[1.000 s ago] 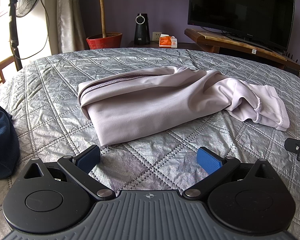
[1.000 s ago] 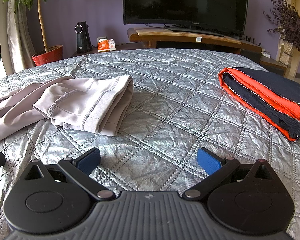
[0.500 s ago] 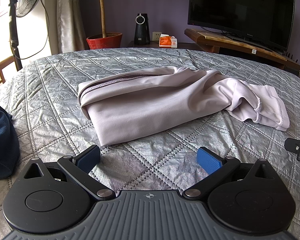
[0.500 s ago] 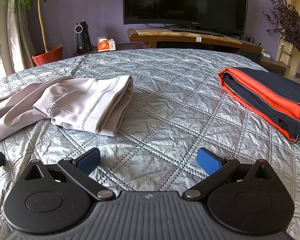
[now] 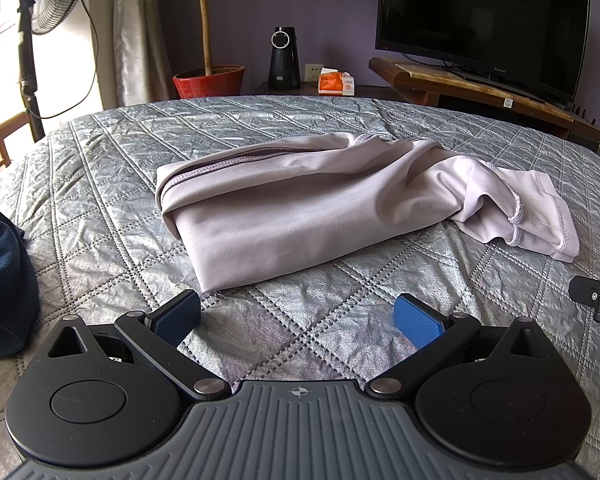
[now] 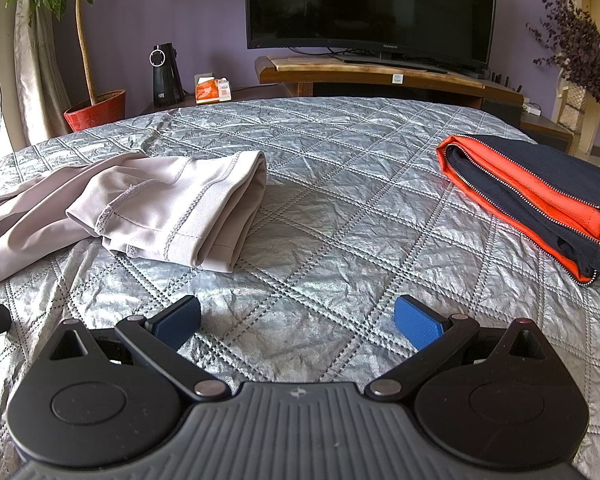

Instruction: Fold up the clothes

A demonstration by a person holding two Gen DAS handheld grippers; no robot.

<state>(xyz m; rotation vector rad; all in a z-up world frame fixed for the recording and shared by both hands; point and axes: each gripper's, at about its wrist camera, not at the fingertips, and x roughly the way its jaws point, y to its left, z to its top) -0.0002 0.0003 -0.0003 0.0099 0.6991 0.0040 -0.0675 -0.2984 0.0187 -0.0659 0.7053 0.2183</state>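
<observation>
A bed with a silver-grey quilted bedspread (image 5: 112, 168) fills both views; across its middle lies the pale lilac-grey garment (image 5: 300, 208), loosely folded lengthwise, its broad end toward the left wrist camera and its bunched, hemmed end (image 6: 172, 208) trailing off to the right; a folded navy and orange zip jacket (image 6: 540, 196) rests well apart on the bedspread's right side, and a dark navy fleece (image 5: 0, 280) sits at its left edge; beyond the bed stand a television (image 6: 372, 4) on a wooden stand, a potted plant in a red pot (image 5: 210, 80) and a standing fan (image 5: 40, 0); the left gripper (image 5: 298, 316) hovers just short of the garment's near corner, fingers spread wide apart and holding nothing; the right gripper (image 6: 298, 316) hangs over bare bedspread near the hemmed end, fingers likewise wide apart and empty.
</observation>
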